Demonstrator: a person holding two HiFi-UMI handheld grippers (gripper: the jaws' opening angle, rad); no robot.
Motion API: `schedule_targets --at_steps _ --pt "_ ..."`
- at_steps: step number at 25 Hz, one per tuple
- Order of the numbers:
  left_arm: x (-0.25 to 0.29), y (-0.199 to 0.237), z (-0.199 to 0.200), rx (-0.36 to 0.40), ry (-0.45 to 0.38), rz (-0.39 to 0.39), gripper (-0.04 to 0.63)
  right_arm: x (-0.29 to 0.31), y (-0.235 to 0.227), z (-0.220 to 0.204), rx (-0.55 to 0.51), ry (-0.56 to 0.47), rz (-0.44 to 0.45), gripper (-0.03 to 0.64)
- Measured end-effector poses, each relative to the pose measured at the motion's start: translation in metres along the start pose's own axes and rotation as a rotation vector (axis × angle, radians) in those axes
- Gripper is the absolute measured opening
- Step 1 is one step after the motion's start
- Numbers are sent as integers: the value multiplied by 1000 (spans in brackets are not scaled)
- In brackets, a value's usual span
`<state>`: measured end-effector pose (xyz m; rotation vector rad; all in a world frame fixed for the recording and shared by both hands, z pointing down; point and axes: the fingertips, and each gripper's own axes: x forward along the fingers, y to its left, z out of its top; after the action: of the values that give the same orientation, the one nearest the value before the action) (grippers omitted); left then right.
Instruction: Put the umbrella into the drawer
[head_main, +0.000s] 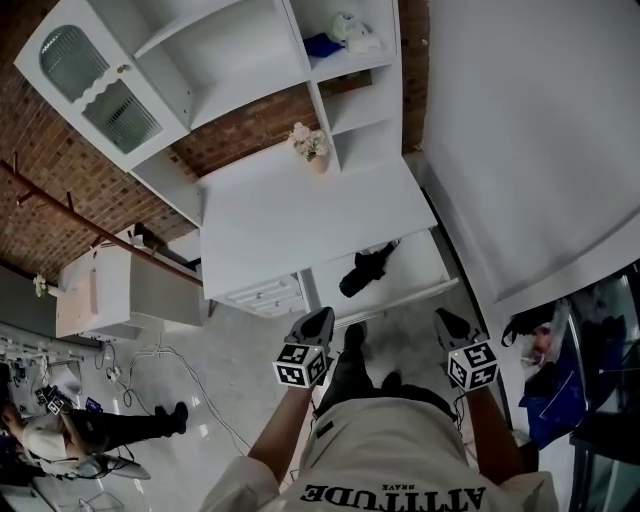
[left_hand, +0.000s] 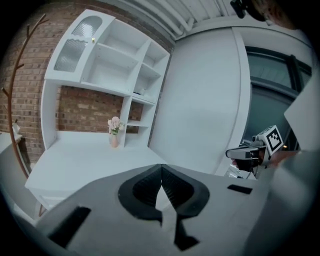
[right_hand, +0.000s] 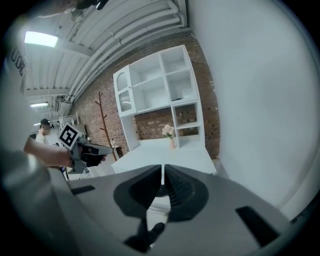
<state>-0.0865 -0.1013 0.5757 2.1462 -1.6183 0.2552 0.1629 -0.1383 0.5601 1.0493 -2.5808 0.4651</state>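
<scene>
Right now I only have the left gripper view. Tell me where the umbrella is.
Observer: In the head view, the black umbrella lies folded inside the open drawer, under the right side of the desk.
Operator: Report how the drawer stands.
Observer: It is pulled out toward the person and not yet pushed shut.
Operator: Check the right gripper.
Observer: In its own view, the right gripper has its jaws drawn together with nothing between them.
</scene>
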Motion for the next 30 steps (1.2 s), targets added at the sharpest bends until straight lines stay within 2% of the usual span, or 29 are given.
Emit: schedule_targets --at_steps 4,12,19,30 --pt "-28 -8 4 12 -28 15 26 -10 10 5 -18 -19 21 35" --pt "-77 7 1 17 -58 47 26 -15 39 8 -22 -49 29 35" --pt "-110 31 19 60 -87 8 26 -14 66 25 -22 -81 -18 35" --pt "-127 58 27 47 -118 -45 26 -9 97 43 -27 -117 -67 35"
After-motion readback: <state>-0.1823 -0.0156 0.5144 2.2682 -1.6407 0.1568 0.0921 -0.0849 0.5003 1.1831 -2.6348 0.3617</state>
